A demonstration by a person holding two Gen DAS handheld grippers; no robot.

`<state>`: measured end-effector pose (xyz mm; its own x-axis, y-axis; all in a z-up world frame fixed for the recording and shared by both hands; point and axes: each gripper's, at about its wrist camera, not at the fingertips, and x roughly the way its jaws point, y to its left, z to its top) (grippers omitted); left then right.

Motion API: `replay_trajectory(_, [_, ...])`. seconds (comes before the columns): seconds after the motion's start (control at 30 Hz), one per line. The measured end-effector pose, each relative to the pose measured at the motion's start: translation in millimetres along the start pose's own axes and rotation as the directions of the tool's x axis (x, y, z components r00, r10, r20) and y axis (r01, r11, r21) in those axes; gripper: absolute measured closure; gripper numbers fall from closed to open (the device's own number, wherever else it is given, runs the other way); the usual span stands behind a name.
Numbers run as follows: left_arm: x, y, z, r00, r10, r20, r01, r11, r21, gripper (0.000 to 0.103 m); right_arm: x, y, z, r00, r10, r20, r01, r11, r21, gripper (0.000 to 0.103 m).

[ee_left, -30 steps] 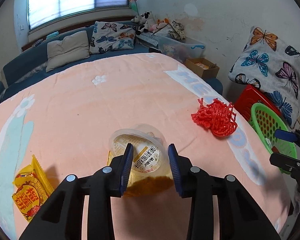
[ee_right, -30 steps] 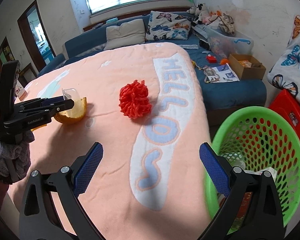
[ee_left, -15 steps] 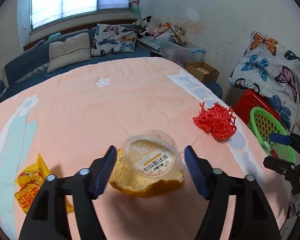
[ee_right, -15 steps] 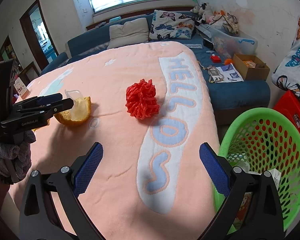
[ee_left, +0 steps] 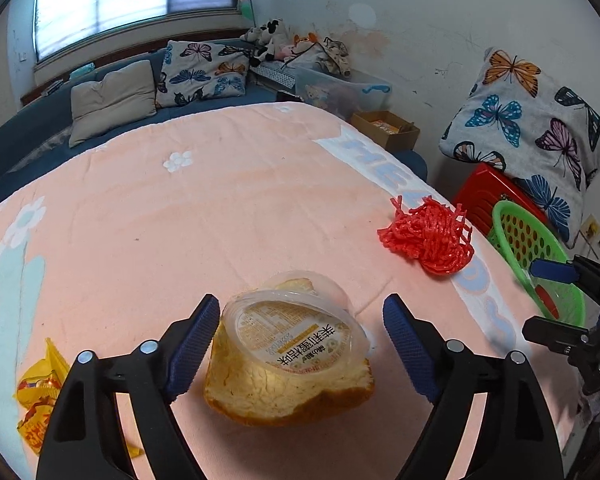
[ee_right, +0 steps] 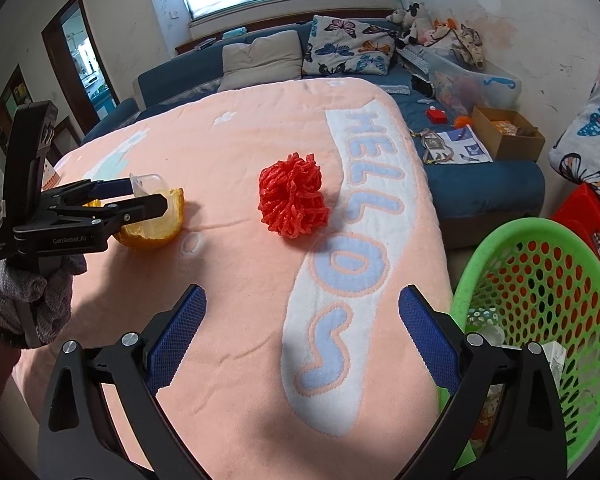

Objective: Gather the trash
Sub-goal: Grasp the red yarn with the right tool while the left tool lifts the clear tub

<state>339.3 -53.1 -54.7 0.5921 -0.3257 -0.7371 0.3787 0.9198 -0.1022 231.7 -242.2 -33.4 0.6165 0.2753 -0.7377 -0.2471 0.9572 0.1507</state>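
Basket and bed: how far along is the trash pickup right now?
Done: the green basket already holds some litter. In hand: nothing; the left gripper is open around the plastic cup on the peel, and the right gripper is open over the blanket. Left: cup, peel, red net and yellow wrapper.

Bare pink blanket lies open around the red net ball; the green basket flanks the bed's edge.
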Motion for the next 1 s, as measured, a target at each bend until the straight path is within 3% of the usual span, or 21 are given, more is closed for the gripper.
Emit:
replay_trajectory(0.07, [1,1,-1,1.000,0.001,0.000,-0.001,1.000,-0.001,0.037,2,0,0,1.000,0.001,-0.003,-0.001,1.000,0.002,0.007])
replay_trajectory(0.37, [-17,5,-5,0.998,0.000,0.061,0.001,1.000,-0.018,0.038,11,6,7,1.000,0.013,-0.010,-0.013,1.000,-0.008,0.007])
replay_trajectory(0.73, [-69,17,6,0.985,-0.001,0.171,0.017,0.995,-0.096,0.038,41,10,31,0.999,0.030,-0.017,-0.030,0.999,0.010,0.007])
replay_trajectory(0.87, [-81,18,2,0.983,0.012,0.181,0.007,0.995,-0.104,0.038,53,13,44,1.000,0.020,-0.013,-0.020,1.000,0.008,0.009])
replay_trajectory(1.0, [-91,18,-4,0.983,0.016,0.184,0.004,0.994,-0.107,0.038,70,11,54,1.000,-0.005,-0.027,0.005,1.000,0.019,0.017])
